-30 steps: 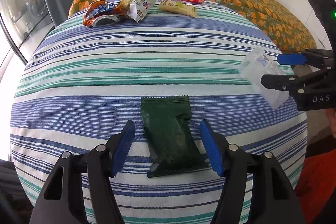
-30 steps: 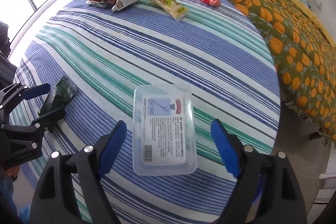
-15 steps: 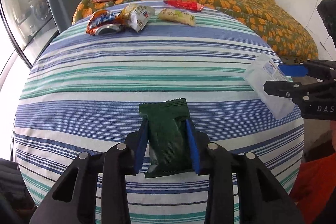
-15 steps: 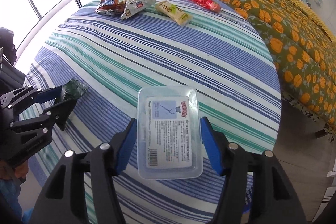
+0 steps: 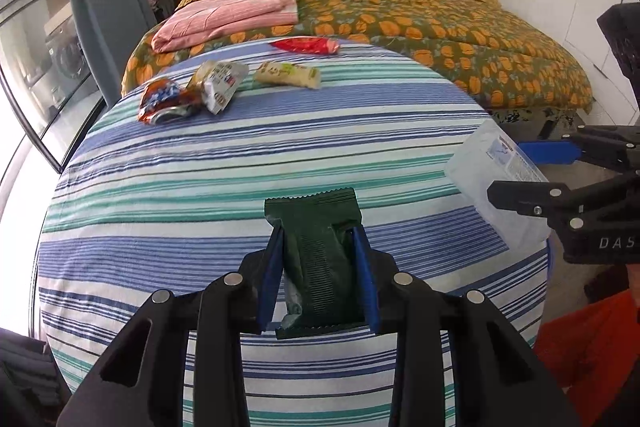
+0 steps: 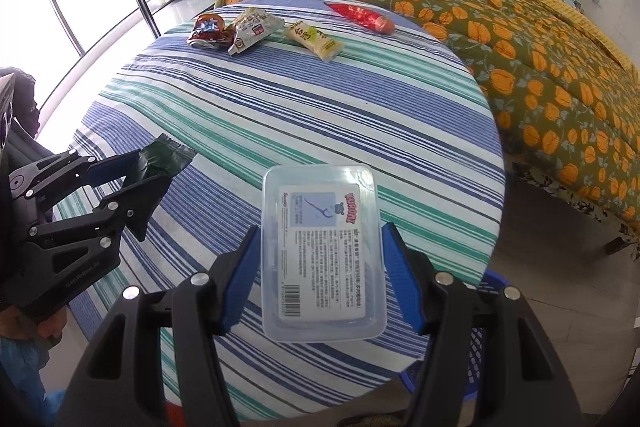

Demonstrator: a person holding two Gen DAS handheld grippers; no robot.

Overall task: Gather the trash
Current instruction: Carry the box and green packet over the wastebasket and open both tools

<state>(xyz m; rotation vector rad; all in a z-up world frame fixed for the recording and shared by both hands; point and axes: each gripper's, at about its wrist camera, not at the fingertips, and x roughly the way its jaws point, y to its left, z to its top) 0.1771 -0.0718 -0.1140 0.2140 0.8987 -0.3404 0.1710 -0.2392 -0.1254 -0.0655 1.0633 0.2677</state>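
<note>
My left gripper (image 5: 318,239) is shut on a dark green snack packet (image 5: 316,259) and holds it above the striped table (image 5: 240,163). It also shows at the left of the right wrist view (image 6: 136,173) with the packet (image 6: 160,159). My right gripper (image 6: 316,239) is shut on a clear plastic box (image 6: 320,251) with a printed label, lifted off the table's right side. The box shows at the right of the left wrist view (image 5: 488,167).
At the table's far edge lie a crumpled orange wrapper (image 5: 166,103), a white wrapper (image 5: 220,83), a yellow packet (image 5: 288,75) and a red packet (image 5: 306,45). A bed (image 5: 460,39) with folded pink cloth (image 5: 228,17) stands behind. A blue basket (image 6: 480,331) sits below the table's near right edge.
Both grippers closed, the left on the green packet, the right on the clear box. Both then lifted their items off the table.
</note>
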